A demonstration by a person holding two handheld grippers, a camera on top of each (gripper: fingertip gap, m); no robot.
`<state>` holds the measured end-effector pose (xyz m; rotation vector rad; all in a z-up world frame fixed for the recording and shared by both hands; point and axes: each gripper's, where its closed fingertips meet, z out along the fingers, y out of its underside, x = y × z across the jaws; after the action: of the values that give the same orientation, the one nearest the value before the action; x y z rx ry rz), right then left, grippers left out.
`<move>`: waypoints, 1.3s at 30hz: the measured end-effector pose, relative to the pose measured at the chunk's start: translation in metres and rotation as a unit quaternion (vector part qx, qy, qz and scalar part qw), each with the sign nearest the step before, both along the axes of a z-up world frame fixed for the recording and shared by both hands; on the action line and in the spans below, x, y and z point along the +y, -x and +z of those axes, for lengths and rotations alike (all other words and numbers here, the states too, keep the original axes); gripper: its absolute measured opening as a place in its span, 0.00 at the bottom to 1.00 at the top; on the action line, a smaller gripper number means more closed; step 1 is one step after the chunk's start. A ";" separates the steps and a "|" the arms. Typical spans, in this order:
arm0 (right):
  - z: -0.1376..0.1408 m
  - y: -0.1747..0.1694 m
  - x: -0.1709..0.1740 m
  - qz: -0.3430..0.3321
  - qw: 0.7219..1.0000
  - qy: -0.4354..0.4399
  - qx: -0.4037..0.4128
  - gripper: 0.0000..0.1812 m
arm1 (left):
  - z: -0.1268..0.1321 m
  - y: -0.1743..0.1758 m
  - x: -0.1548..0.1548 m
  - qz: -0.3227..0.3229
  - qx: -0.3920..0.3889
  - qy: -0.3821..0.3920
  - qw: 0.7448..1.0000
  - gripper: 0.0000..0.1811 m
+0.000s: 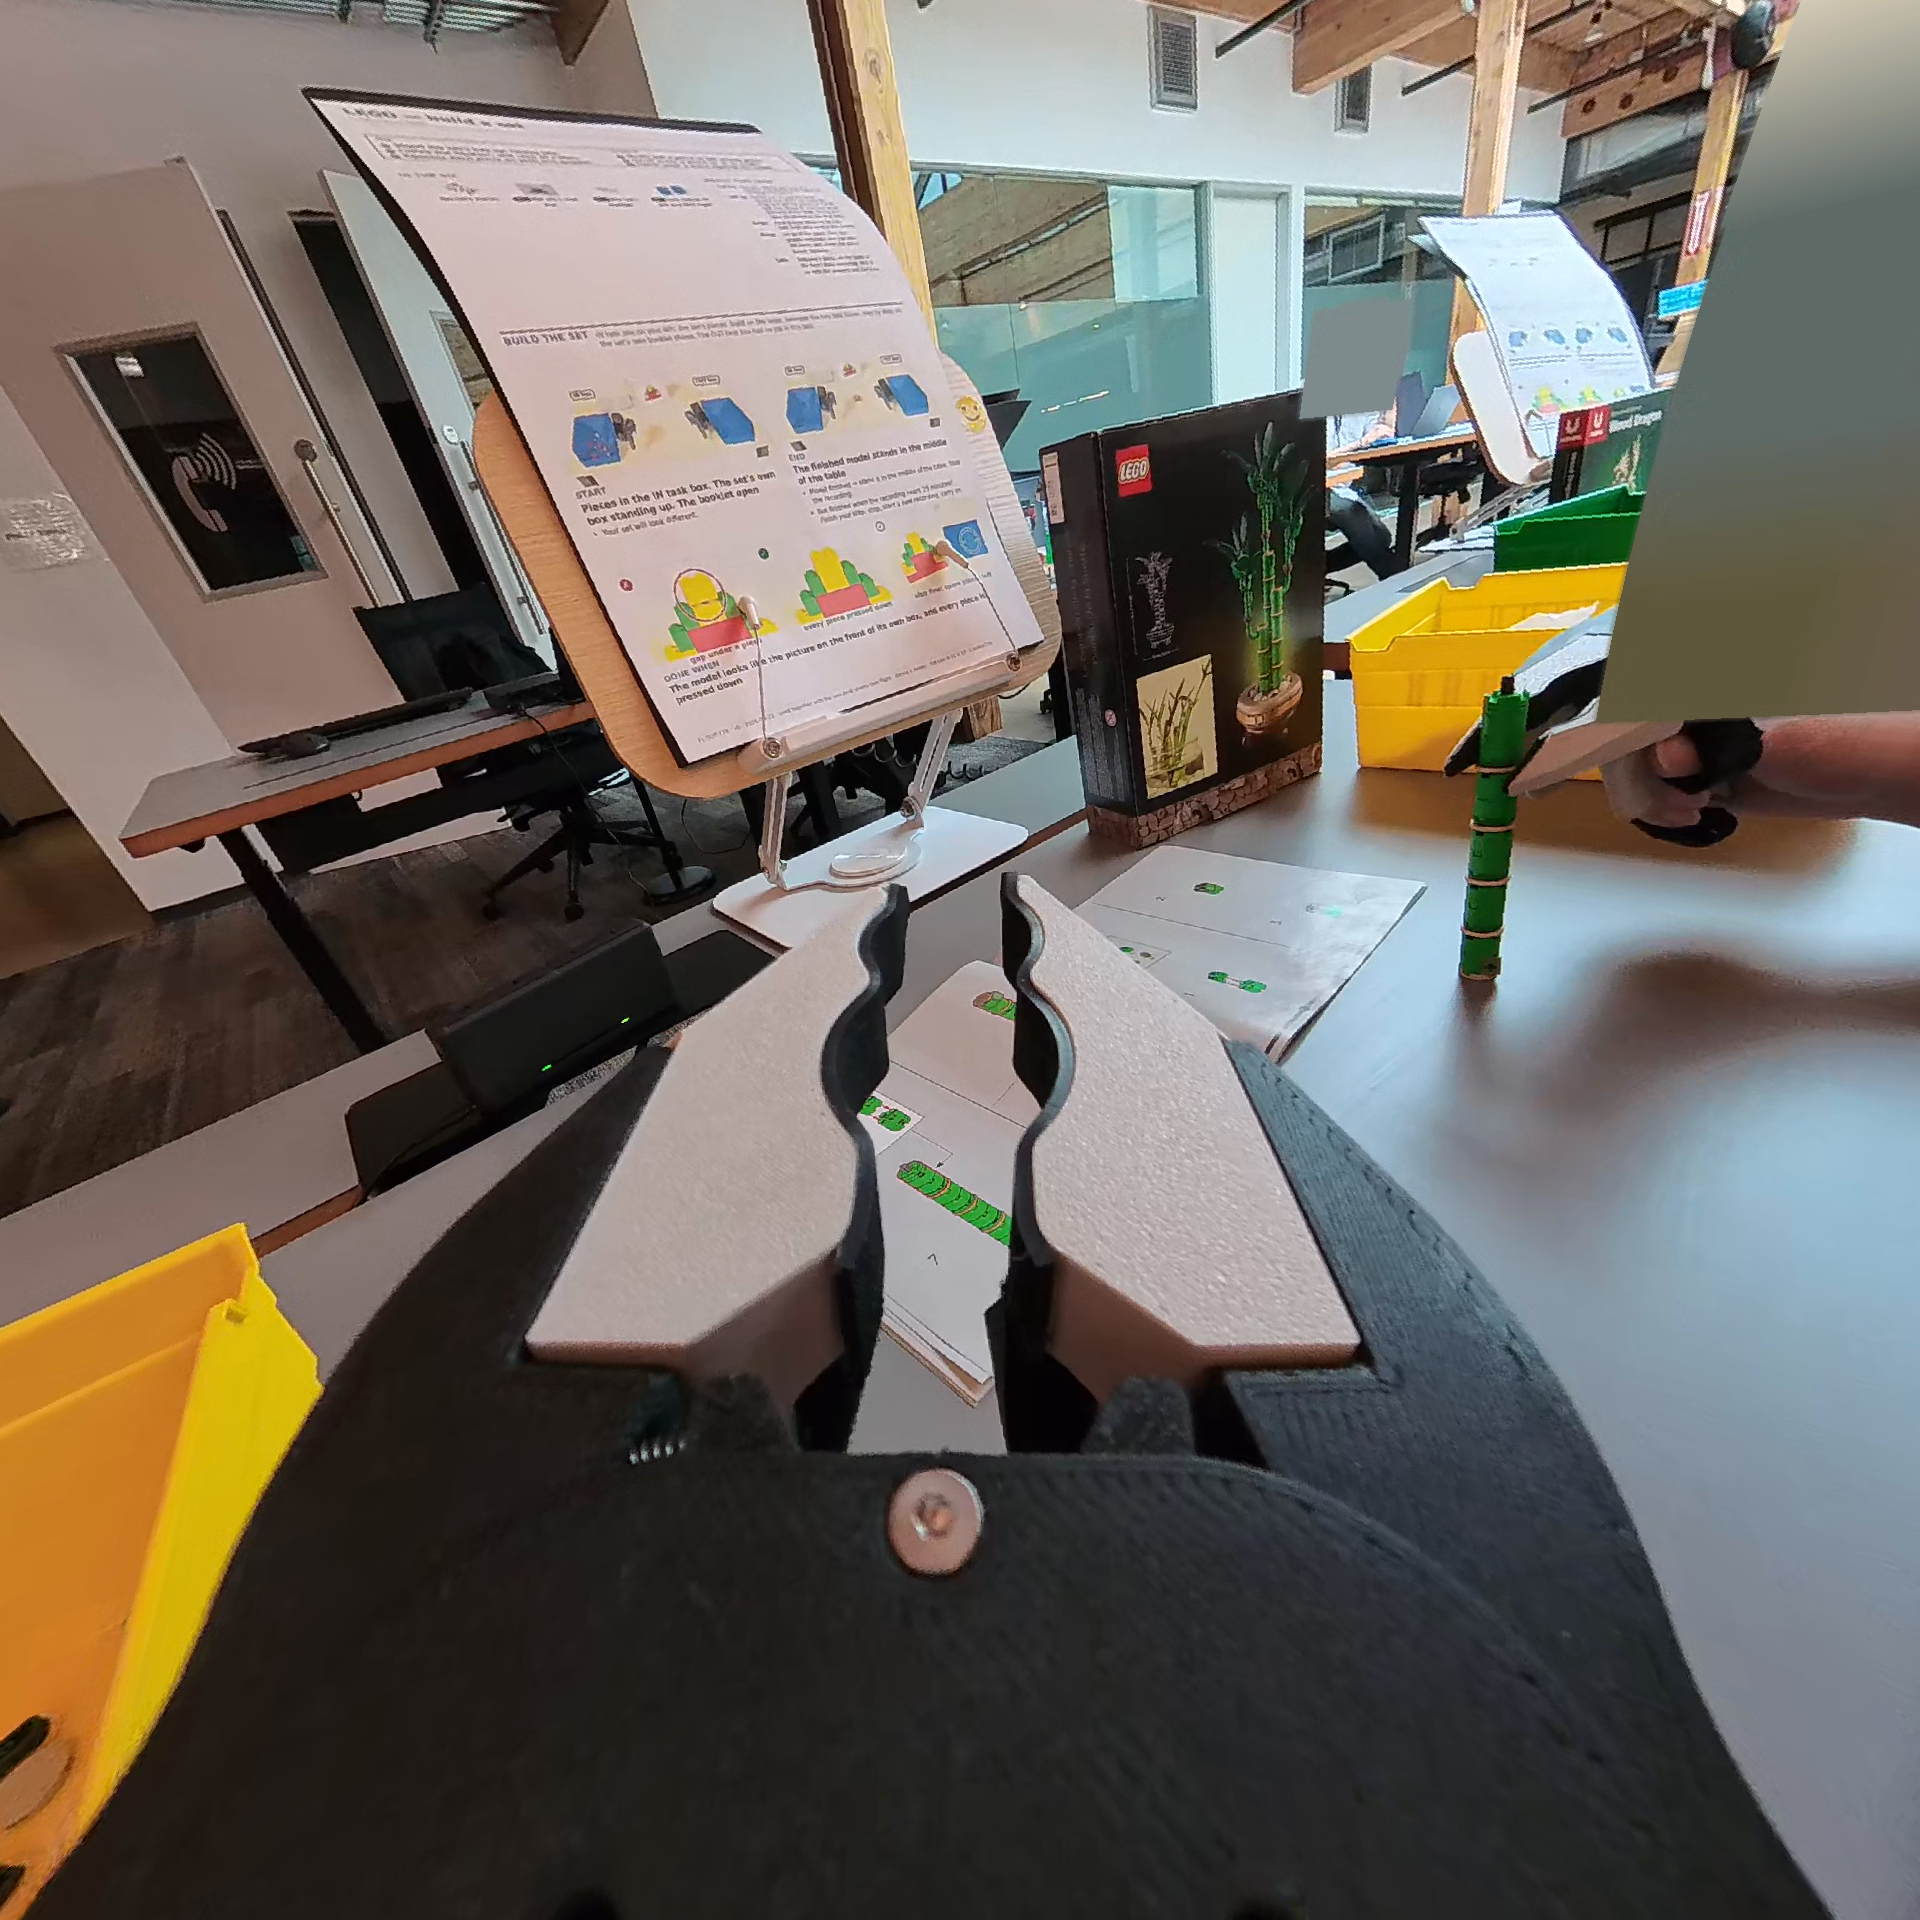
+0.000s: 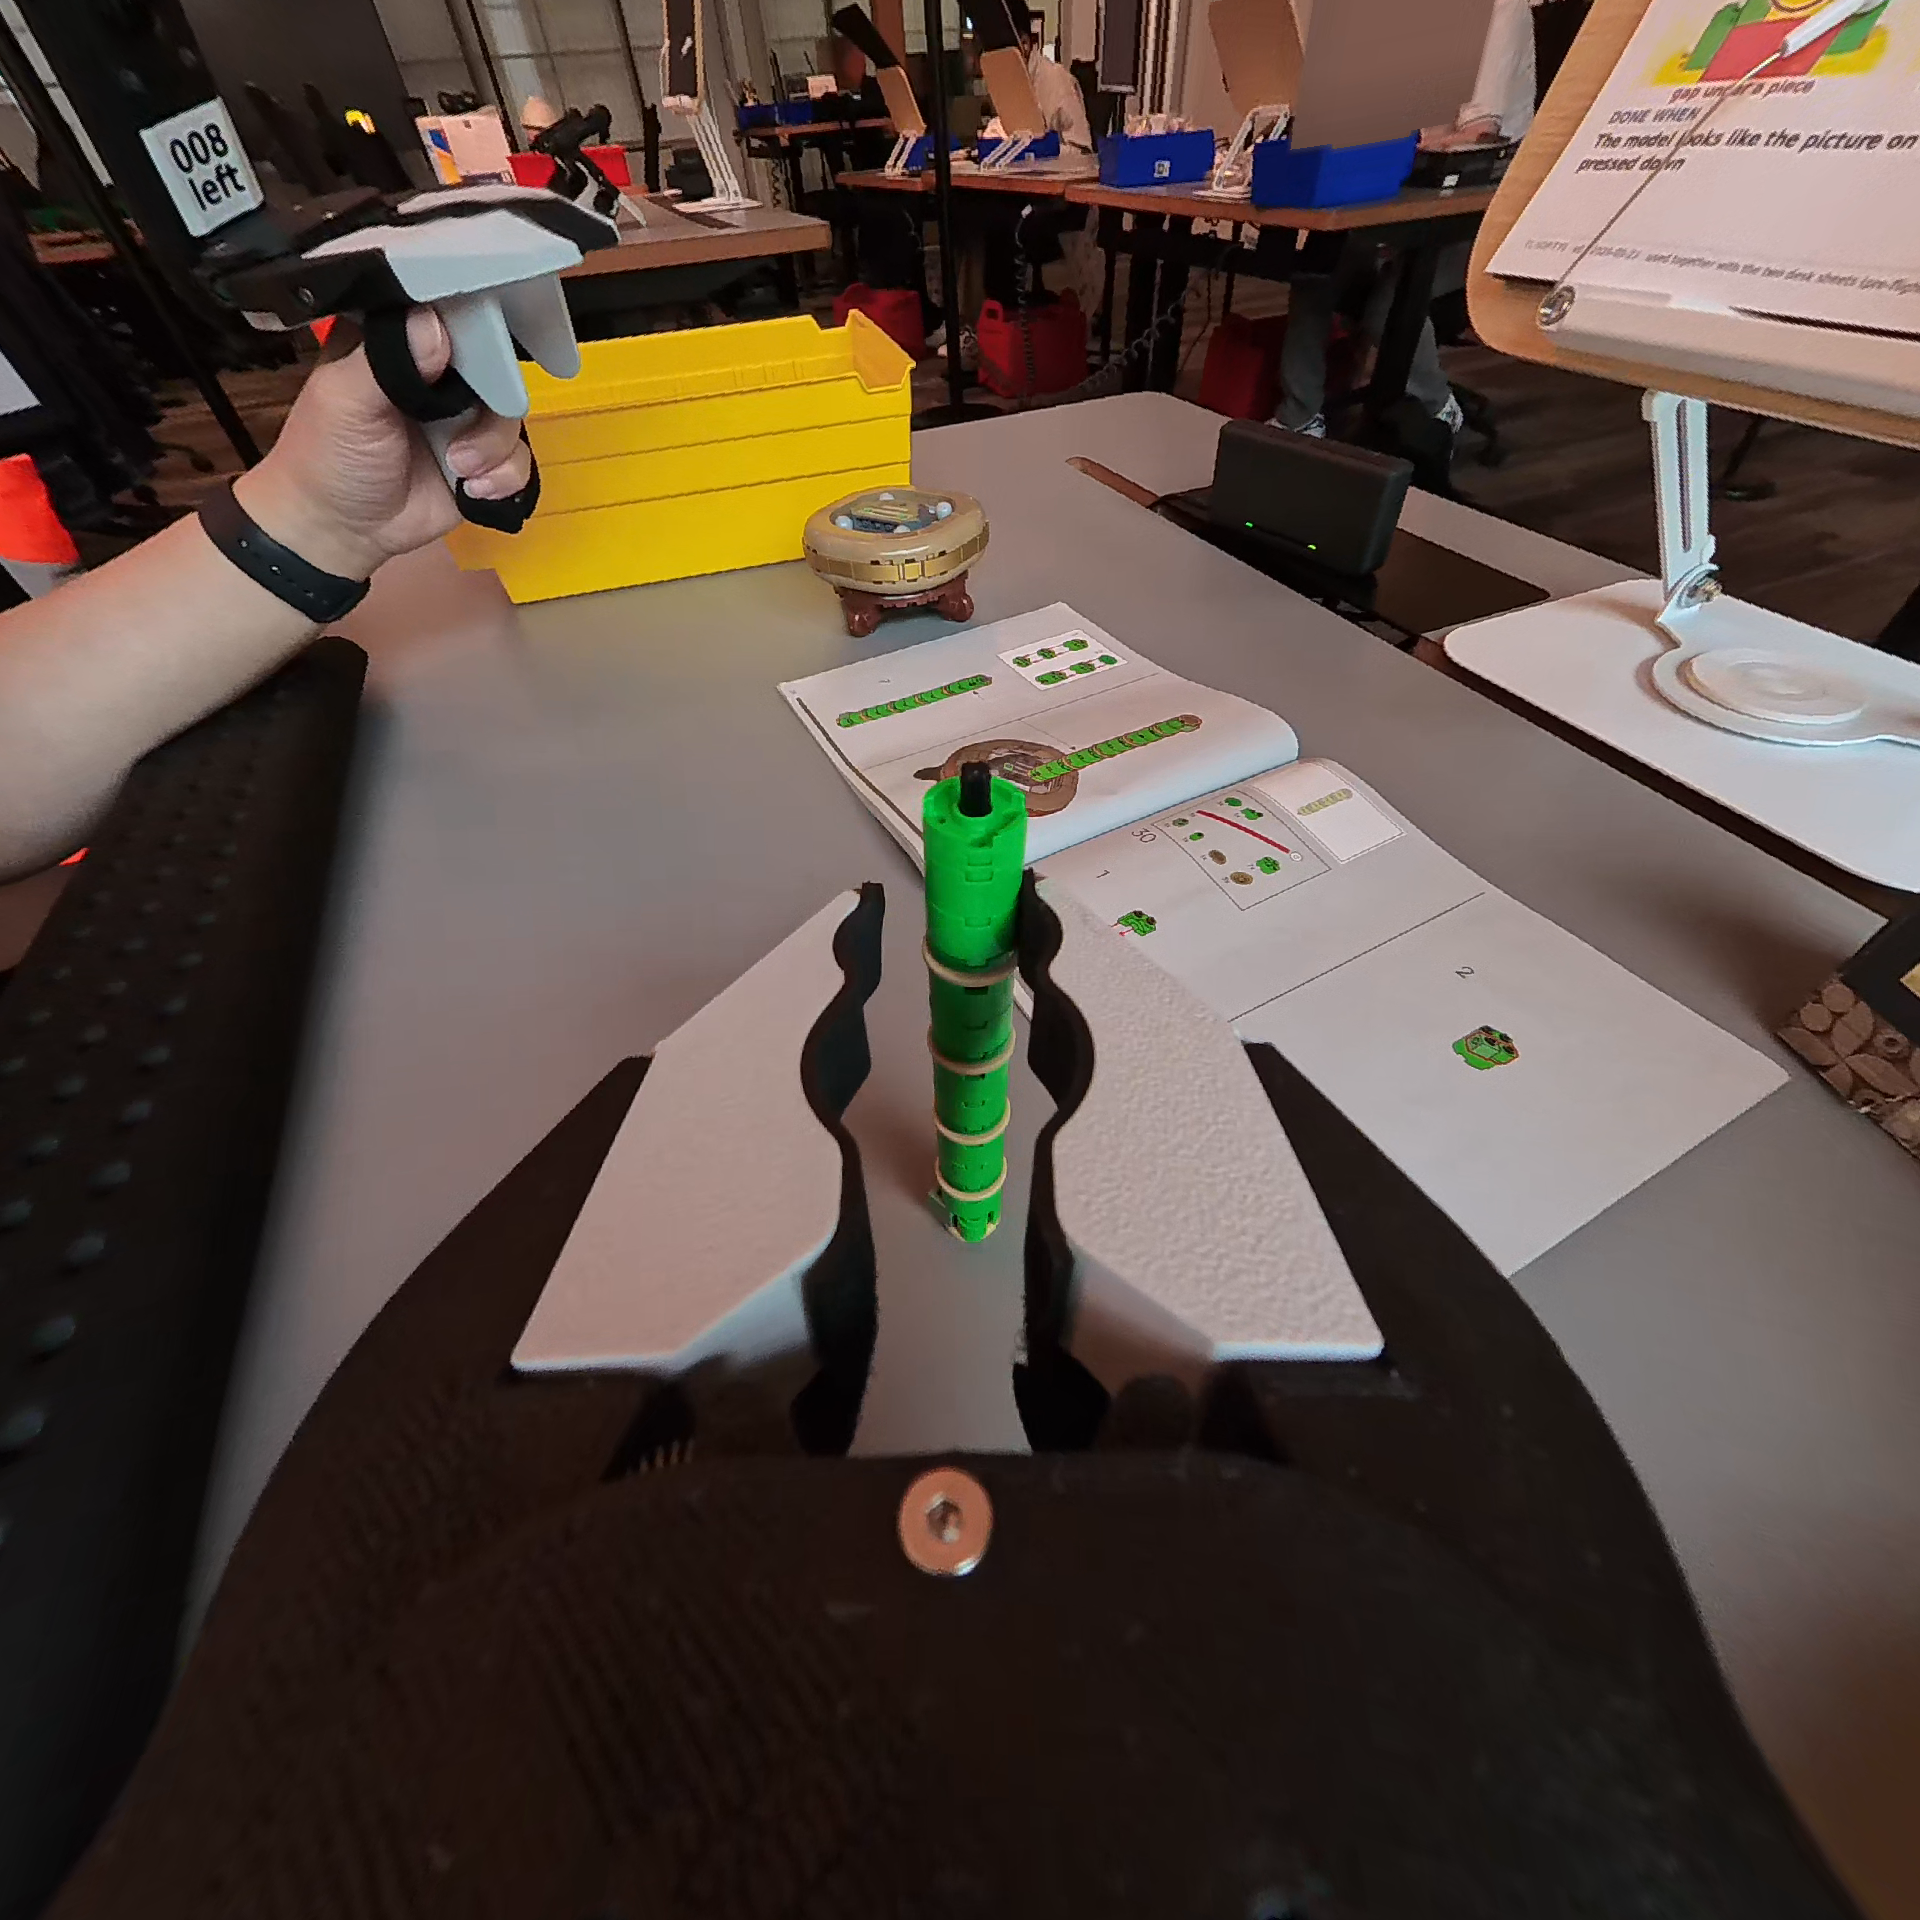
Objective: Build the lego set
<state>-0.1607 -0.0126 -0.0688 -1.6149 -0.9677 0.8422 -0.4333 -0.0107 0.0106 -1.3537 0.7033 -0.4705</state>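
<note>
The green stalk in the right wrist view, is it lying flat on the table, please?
No, the green stalk stands upright on the grey table, between the open fingers of the right hand-held gripper.

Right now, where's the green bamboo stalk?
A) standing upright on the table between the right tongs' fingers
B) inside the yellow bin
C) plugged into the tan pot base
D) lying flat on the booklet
A: the green bamboo stalk stands upright on the grey table between the fingers of the right tongs, apart from the tan pot base.
</note>
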 end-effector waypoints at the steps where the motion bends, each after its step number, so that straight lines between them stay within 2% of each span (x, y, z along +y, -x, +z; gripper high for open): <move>1: 0.000 -0.001 0.000 -0.001 1.000 0.000 0.001 0.14 | -0.001 0.000 0.000 0.000 0.001 0.001 1.000 0.09; 13: -0.012 0.000 0.002 0.001 1.000 0.015 -0.022 0.17 | -0.004 -0.003 0.001 -0.003 0.007 0.005 1.000 0.09; 19: -0.038 -0.002 0.006 -0.008 0.996 0.053 -0.077 0.17 | -0.005 -0.003 0.001 -0.005 0.009 0.007 1.000 0.09; 21: -0.048 -0.002 0.004 0.000 0.993 0.066 -0.100 0.10 | -0.006 -0.003 0.002 -0.005 0.008 0.009 1.000 0.09; 32: -0.049 0.002 0.001 0.009 0.992 0.043 -0.117 0.09 | -0.012 -0.007 0.003 -0.012 0.012 0.022 1.000 0.09; 39: -0.048 0.003 0.001 0.015 0.994 0.051 -0.100 0.09 | -0.020 -0.002 0.011 -0.005 -0.006 0.068 0.998 0.08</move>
<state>-0.1638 -0.0118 -0.1173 -1.8034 -1.1068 0.7710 -0.4312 0.0000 -0.0091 -1.4739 0.6777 -0.5422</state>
